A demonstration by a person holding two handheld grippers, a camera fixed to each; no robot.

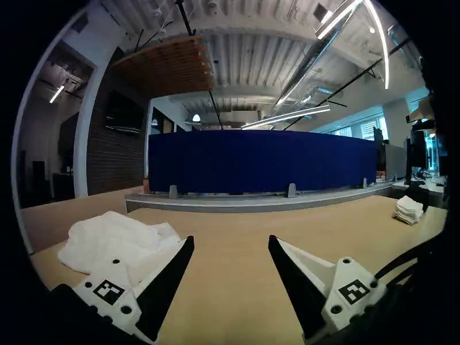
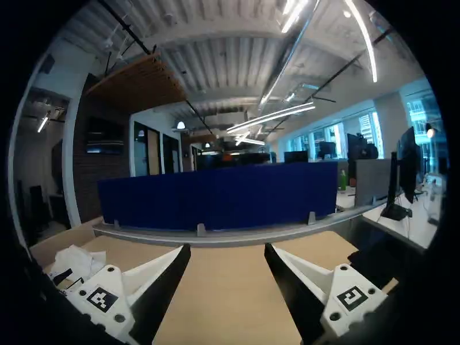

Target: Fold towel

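Left gripper view first: the left gripper (image 1: 230,238) is spread wide with nothing between its fingers, hanging over the wooden table (image 1: 230,287). The towel (image 1: 109,241), white and crumpled in a heap, lies on the table at the left, its near edge hidden behind the left-hand finger. Far right on the table sits a stack of folded white cloths (image 1: 409,210). A blue partition (image 1: 259,161) lines the back edge.

Over to the right gripper view: the right gripper (image 2: 226,247) is open too, and empty. The towel (image 2: 75,259) sits small at far left, well apart from the fingers. This view brings a monitor (image 2: 402,167) on a neighbouring desk and a green bottle (image 2: 343,179) beyond the partition.
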